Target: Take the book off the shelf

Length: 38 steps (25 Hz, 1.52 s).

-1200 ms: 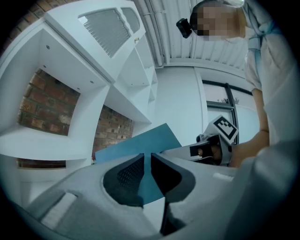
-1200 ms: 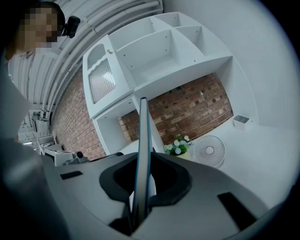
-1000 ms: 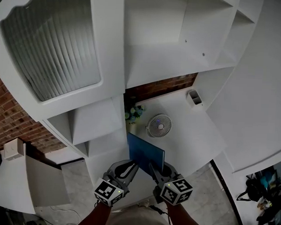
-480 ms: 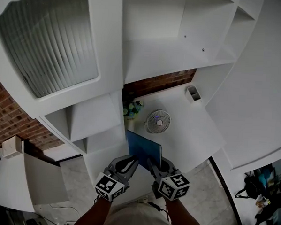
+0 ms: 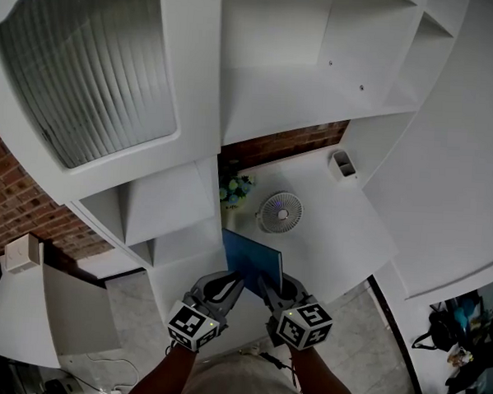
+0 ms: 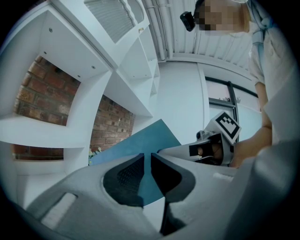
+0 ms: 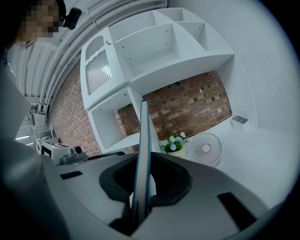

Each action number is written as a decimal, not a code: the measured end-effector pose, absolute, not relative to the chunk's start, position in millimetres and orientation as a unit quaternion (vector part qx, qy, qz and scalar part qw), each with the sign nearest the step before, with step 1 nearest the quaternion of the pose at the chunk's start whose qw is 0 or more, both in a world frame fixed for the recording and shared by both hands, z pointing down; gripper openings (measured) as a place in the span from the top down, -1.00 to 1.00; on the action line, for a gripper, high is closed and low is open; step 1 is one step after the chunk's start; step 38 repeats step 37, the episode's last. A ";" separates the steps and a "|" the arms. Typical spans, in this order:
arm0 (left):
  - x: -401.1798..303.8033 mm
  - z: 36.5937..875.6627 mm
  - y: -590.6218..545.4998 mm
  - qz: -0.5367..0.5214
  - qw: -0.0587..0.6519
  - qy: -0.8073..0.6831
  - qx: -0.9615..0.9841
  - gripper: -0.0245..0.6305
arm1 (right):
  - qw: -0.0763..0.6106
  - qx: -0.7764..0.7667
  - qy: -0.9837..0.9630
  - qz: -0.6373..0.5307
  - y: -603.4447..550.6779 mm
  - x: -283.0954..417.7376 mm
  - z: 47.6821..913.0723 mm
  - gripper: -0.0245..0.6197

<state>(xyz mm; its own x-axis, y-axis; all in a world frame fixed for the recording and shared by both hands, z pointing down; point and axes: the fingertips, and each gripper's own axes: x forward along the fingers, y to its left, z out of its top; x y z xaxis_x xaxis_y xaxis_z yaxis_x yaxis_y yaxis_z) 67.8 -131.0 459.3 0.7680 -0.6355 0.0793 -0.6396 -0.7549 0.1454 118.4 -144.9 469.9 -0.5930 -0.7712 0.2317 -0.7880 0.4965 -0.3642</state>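
A thin blue book stands upright over the white desk, clear of the shelf unit. My right gripper is shut on its near lower edge. In the right gripper view the book runs edge-on between the jaws of the right gripper, whose pads press both covers. My left gripper sits just left of the book with its jaws drawn together. In the left gripper view the tips of the left gripper nearly meet and hold nothing, and the book's cover faces them from behind.
A small white fan, a pot of flowers and a white holder stand on the desk against the brick wall. White shelf compartments rise at the left, and a ribbed-glass cabinet door hangs above them.
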 end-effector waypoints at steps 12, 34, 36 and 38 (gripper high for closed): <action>67.7 462.5 -129.6 0.015 0.081 -0.341 0.936 0.77 | 0.035 0.446 -0.870 0.206 -144.0 114.2 469.6 0.76; 69.6 457.9 -126.2 0.016 0.075 -0.338 0.938 0.77 | 0.038 0.438 -0.876 0.198 -140.7 110.3 465.9 0.76; 68.9 458.2 -125.7 0.015 0.074 -0.339 0.938 0.77 | 0.038 0.438 -0.876 0.197 -140.0 110.3 465.7 0.76; 68.6 458.4 -125.5 0.015 0.073 -0.340 0.937 0.77 | 0.039 0.439 -0.876 0.197 -139.7 110.3 465.7 0.76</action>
